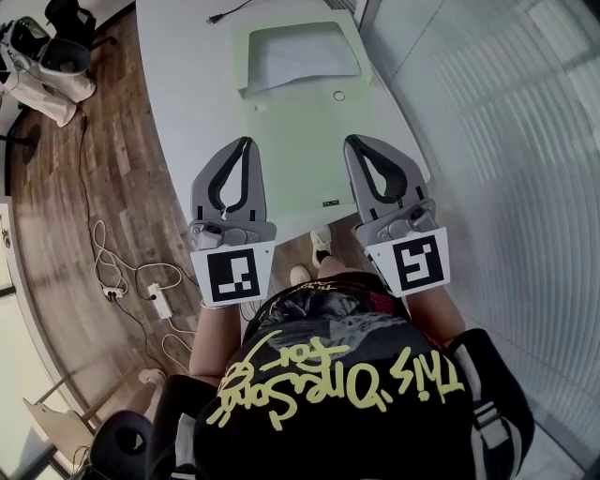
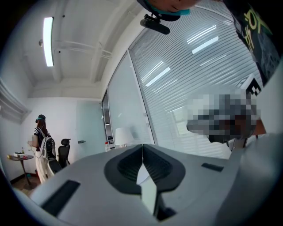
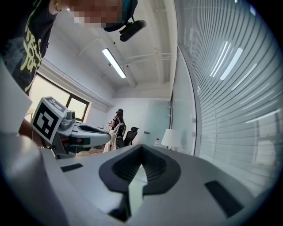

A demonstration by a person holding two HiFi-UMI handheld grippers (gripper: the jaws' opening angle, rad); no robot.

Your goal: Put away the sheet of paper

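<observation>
In the head view a pale green folder lies open on the white table. A white sheet of paper sits in the folder's far pocket. My left gripper and right gripper hang side by side over the near part of the folder, both pointing away from me. Both are shut with nothing between their jaws. The left gripper and right gripper look level across the room in their own views, where the paper is hidden. The right gripper view also catches the left gripper's marker cube.
A black cable lies at the table's far edge. A glass wall with blinds runs along the right. Left of the table, the wooden floor holds cords and a power strip. A person stands by office chairs far off.
</observation>
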